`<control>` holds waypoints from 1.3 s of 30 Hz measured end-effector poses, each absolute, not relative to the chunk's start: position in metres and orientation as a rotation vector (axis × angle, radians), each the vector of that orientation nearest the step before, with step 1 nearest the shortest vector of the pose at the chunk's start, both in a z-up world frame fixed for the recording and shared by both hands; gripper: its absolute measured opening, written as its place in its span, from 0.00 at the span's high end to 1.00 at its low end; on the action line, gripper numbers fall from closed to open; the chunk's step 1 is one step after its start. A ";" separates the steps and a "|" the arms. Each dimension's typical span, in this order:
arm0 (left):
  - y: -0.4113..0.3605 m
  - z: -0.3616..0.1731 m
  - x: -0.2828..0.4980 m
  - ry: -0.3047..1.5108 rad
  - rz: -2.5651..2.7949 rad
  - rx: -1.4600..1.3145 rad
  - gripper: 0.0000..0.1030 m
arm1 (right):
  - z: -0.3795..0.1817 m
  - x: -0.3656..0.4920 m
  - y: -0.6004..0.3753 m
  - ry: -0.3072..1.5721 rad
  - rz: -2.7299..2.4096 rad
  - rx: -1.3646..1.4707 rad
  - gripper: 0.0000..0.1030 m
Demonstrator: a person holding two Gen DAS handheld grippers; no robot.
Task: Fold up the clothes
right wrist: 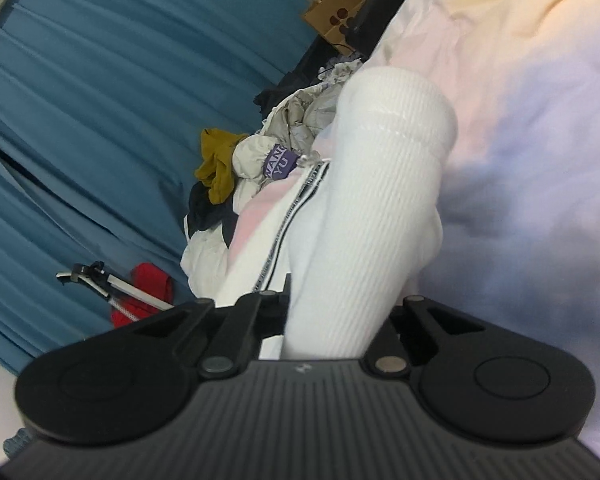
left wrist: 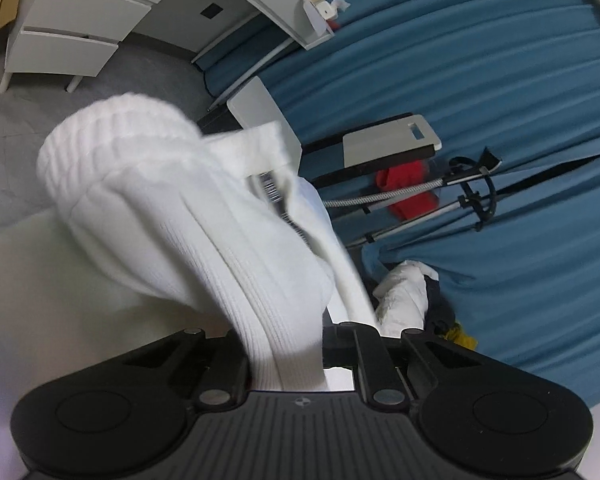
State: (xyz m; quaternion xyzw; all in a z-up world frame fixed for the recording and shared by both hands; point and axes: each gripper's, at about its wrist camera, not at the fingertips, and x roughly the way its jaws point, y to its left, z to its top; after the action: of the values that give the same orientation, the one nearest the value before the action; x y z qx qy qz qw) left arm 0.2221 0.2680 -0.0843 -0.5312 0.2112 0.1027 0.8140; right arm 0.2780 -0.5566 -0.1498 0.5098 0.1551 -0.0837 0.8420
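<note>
Both of your tongs are holding the same white ribbed knit garment [left wrist: 204,232], most likely a sweater or cardigan. Your left tongs [left wrist: 288,360] are closed on a thick bunch of it. The cloth comes straight out from between the two sides and runs away from you, up and a little to the left. At the far end a rolled ribbed cuff or hem [left wrist: 112,128] flops over. Your right tongs [right wrist: 332,328] are closed on the white knit too [right wrist: 376,200]. There the cloth stands like a long tube, running away from you and ending in a ribbed band [right wrist: 400,104] at the far end. A strip with black and white print [right wrist: 296,208] runs along its left side.

The garment is up in the air in both views, not lying flat. Its long way lines up with each pair of tongs, so it hangs forward from the grip, not across it. Neither hand looks nearer to the cloth, since both already have it.

The pale bed cover [right wrist: 520,80] lies to the right of your right tongs. The pile of other clothes [right wrist: 260,152] lies on the left, by the blue curtain [right wrist: 80,100]. To lay the garment flat for folding, I think you must swing it to the right, toward the bed cover.
</note>
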 end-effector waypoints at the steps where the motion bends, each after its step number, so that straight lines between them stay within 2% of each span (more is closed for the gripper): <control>1: 0.268 -0.080 0.215 0.466 0.214 -1.122 0.87 | -0.152 0.267 -0.561 0.339 -0.184 1.095 0.88; 5: 0.268 -0.063 0.179 0.546 0.196 -1.081 0.87 | -0.161 0.220 -0.571 0.392 -0.218 1.166 0.88; 7: 0.274 -0.057 0.124 0.577 0.177 -1.084 0.87 | -0.166 0.199 -0.574 0.402 -0.217 1.209 0.88; 11: 0.273 -0.048 0.075 0.630 0.156 -1.057 0.87 | -0.158 0.160 -0.578 0.387 -0.191 1.227 0.88; 17: 0.277 -0.075 0.040 0.740 0.150 -1.054 0.85 | -0.174 0.133 -0.587 0.471 -0.233 1.228 0.88; 21: 0.277 -0.076 0.033 0.764 0.177 -1.030 0.71 | -0.191 0.132 -0.591 0.509 -0.235 1.265 0.87; 24: 0.269 -0.065 0.033 0.791 0.200 -0.946 0.50 | -0.190 0.131 -0.592 0.509 -0.222 1.259 0.86; 28: 0.262 -0.042 0.015 0.796 0.207 -0.810 0.43 | -0.189 0.129 -0.592 0.515 -0.227 1.261 0.83; 31: 0.254 -0.022 -0.004 0.768 0.201 -0.728 0.38 | -0.185 0.129 -0.591 0.529 -0.256 1.246 0.75; 32: 0.251 -0.015 -0.009 0.762 0.194 -0.700 0.38 | -0.182 0.128 -0.591 0.537 -0.277 1.229 0.67; 34: 0.241 0.003 -0.016 0.741 0.167 -0.648 0.38 | -0.176 0.125 -0.590 0.534 -0.281 1.207 0.63; 35: 0.235 0.012 -0.019 0.714 0.154 -0.622 0.37 | -0.174 0.124 -0.589 0.531 -0.279 1.200 0.58; 37: 0.222 0.030 -0.022 0.664 0.129 -0.565 0.28 | -0.171 0.124 -0.586 0.541 -0.280 1.171 0.49; 39: 0.204 0.041 -0.019 0.643 0.102 -0.509 0.27 | -0.169 0.126 -0.584 0.573 -0.303 1.118 0.44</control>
State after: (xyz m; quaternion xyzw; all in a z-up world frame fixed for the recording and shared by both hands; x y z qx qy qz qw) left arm -0.0186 0.2037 0.0412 -0.2474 0.3125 0.0497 0.9158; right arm 0.1260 -0.5835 -0.1695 0.5209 0.2671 -0.1409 0.7984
